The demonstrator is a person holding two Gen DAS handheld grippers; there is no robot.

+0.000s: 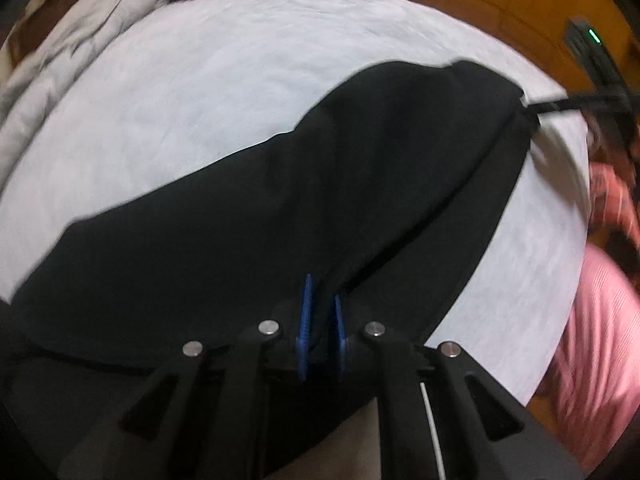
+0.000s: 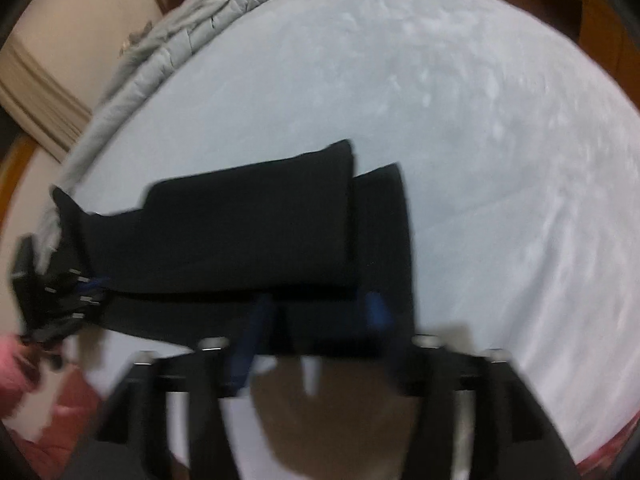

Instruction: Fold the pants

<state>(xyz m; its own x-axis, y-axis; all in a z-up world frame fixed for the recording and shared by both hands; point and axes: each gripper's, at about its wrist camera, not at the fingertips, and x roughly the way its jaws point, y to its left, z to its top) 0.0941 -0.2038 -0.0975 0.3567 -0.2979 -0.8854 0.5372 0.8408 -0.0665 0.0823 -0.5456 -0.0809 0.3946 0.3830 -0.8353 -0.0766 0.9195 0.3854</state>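
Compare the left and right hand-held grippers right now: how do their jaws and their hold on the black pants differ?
The left hand-held gripper has its blue fingers nearly together, pinching a fold of the black fabric pants; the right hand-held gripper has its blue fingers spread wide. The left grips cloth; the right's pads press on nothing, with the pants' edge lying between them. Both point down at the pants on the pale grey bed sheet.
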